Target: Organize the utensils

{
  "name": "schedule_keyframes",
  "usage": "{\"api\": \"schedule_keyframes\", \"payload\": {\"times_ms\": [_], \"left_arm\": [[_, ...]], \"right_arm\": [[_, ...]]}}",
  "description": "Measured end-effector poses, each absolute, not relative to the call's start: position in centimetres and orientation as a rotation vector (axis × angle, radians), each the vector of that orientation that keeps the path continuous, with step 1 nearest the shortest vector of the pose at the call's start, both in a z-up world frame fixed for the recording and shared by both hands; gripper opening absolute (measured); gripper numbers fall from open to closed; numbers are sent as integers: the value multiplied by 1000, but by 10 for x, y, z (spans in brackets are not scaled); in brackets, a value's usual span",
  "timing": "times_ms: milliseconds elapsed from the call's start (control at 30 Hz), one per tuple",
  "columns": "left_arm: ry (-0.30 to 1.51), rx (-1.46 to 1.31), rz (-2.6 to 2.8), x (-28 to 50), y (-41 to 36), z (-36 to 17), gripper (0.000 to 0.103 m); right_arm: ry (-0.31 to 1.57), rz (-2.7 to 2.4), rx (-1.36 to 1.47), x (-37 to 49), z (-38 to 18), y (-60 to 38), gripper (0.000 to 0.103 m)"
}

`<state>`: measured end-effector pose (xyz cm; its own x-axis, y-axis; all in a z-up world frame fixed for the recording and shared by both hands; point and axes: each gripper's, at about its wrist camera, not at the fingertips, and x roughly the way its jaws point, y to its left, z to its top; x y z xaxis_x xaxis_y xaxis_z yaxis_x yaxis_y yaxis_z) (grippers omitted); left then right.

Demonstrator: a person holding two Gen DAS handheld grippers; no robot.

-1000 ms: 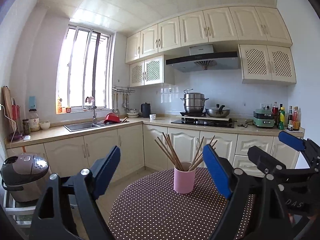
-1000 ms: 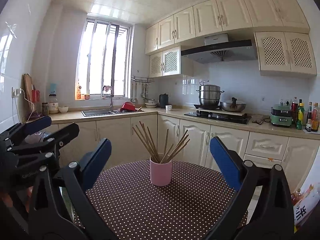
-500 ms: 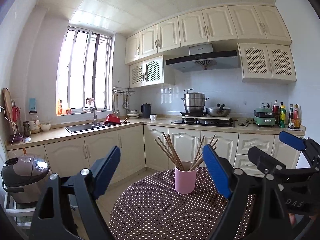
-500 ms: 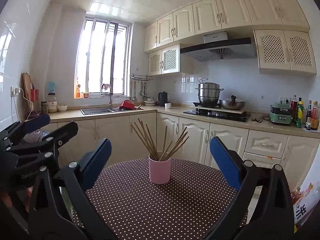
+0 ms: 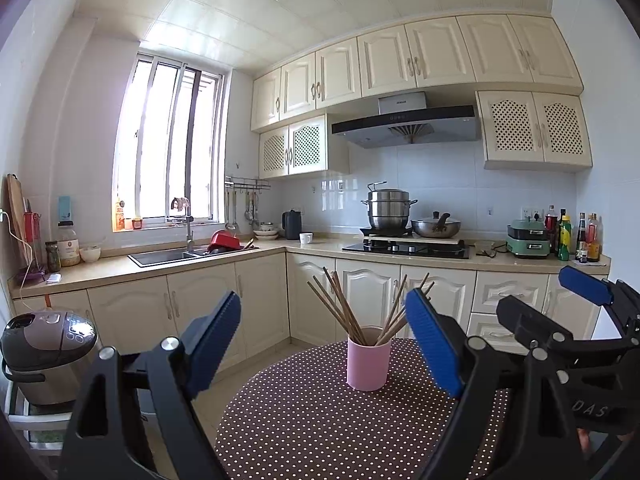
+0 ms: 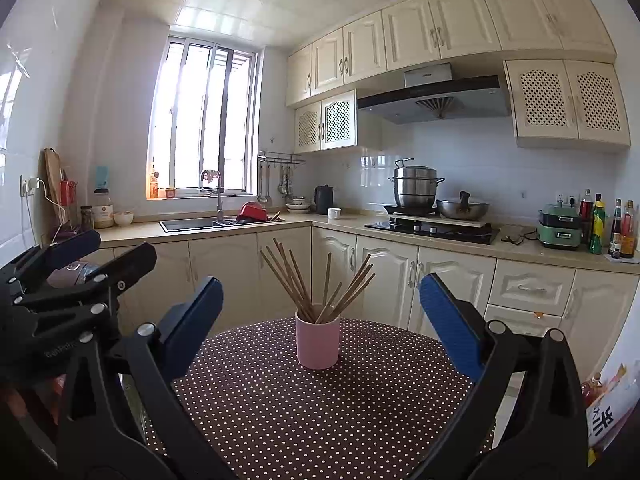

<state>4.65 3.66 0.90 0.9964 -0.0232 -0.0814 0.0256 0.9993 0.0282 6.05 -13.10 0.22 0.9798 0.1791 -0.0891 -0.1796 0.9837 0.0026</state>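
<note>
A pink cup point(image 5: 368, 364) point(image 6: 318, 341) stands upright on a round table with a brown dotted cloth point(image 5: 320, 420) point(image 6: 320, 408). Several wooden chopsticks point(image 5: 344, 308) point(image 6: 308, 284) fan out of it. My left gripper point(image 5: 324, 344) hangs open above the near side of the table, with the cup beyond it between the blue pads, nothing held. My right gripper point(image 6: 320, 328) is also open and empty, level with the cup and short of it. Each gripper shows in the other's view: the right gripper point(image 5: 560, 312) at the right edge, the left gripper point(image 6: 72, 264) at the left edge.
Cream kitchen cabinets and a counter point(image 6: 440, 240) run behind the table, with a sink point(image 6: 192, 223), a hob with a steel pot point(image 6: 416, 188) and bottles point(image 6: 616, 228). A rice cooker point(image 5: 44, 344) stands on a low rack at the left.
Both views have tilted slightly upward, so the cup and table sit a little lower in frame. Both grippers stay open and empty.
</note>
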Motion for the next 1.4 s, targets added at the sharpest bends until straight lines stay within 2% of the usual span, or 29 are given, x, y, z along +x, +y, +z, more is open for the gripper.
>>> {"api": "schedule_keyframes", "payload": {"times_ms": [1400], "left_arm": [[101, 24, -26, 55, 40, 4, 83]], "right_arm": [[117, 190, 21, 67, -3, -133, 97]]}}
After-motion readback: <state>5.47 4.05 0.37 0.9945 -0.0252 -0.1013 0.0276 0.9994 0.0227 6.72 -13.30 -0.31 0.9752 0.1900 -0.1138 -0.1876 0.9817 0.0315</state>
